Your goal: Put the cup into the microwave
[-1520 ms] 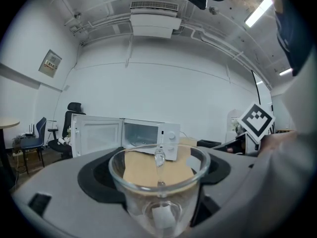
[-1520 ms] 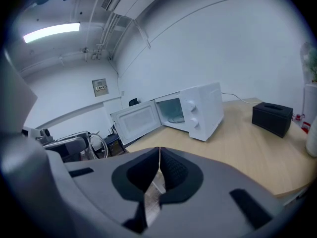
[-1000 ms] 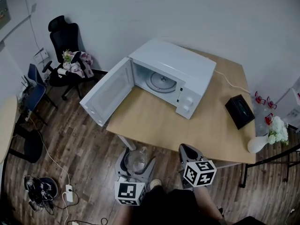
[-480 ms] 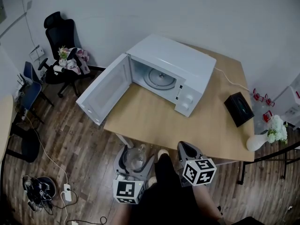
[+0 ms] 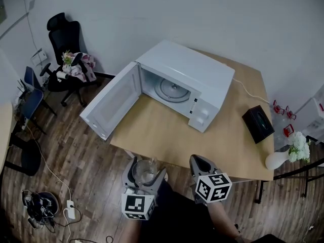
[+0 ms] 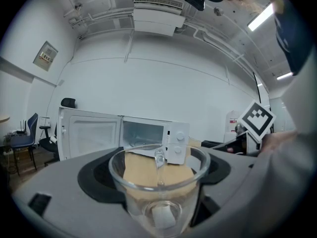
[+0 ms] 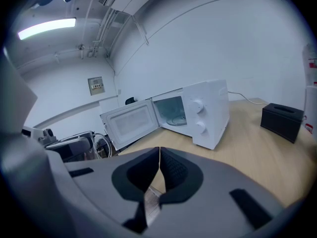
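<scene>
A clear glass cup (image 5: 145,170) sits between the jaws of my left gripper (image 5: 146,172), held off the near edge of the wooden table (image 5: 167,135). In the left gripper view the cup (image 6: 158,187) fills the lower middle, upright, with the gripper (image 6: 157,182) shut on it. The white microwave (image 5: 187,87) stands at the back of the table with its door (image 5: 109,108) swung wide to the left and its glass turntable (image 5: 172,89) showing. My right gripper (image 5: 201,164) hangs beside the left one, shut and holding nothing, its jaws (image 7: 159,170) pressed together.
A black box (image 5: 258,123) lies at the table's right edge, with a white cord (image 5: 250,90) running behind the microwave. A white vase of flowers (image 5: 288,153) stands off the right corner. A black office chair (image 5: 68,59) and cables (image 5: 45,206) on the wood floor lie at left.
The view has shifted slightly; both grippers have edged up toward the table's near edge. The cup stays in the left gripper. The microwave door remains wide.
</scene>
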Available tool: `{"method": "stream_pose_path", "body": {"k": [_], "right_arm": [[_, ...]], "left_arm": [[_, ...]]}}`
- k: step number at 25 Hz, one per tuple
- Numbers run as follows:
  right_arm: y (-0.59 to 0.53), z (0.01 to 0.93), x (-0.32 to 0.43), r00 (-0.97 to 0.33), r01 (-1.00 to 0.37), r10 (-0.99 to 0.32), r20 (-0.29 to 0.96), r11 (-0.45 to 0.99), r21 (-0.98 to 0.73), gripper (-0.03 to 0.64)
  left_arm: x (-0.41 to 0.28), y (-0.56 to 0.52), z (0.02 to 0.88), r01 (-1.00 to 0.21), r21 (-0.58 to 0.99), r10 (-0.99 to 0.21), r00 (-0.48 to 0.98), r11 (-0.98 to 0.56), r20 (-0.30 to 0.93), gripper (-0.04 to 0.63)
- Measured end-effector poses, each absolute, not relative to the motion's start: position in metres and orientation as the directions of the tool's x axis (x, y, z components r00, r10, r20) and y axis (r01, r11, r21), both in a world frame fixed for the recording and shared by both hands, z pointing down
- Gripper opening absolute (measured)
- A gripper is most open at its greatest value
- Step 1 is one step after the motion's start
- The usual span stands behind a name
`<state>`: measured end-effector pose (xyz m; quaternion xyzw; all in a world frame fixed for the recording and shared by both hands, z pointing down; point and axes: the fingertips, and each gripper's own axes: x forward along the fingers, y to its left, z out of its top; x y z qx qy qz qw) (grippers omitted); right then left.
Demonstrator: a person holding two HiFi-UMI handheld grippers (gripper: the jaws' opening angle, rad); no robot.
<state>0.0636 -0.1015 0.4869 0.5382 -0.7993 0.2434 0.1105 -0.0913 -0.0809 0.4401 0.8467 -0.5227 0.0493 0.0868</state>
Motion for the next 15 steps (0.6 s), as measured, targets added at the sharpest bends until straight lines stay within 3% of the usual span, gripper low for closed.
{"method": "stream_pose_path", "body": {"k": [15], "right_arm": [[-0.167, 0.496, 0.051, -0.396, -0.912, -0.798, 0.454, 0.285, -0.295, -0.005]], "left_arm": [[-0.097, -0.158, 0.44, -0.882, 0.082, -0.861, 0.47, -0.463, 0.195, 0.43]]}}
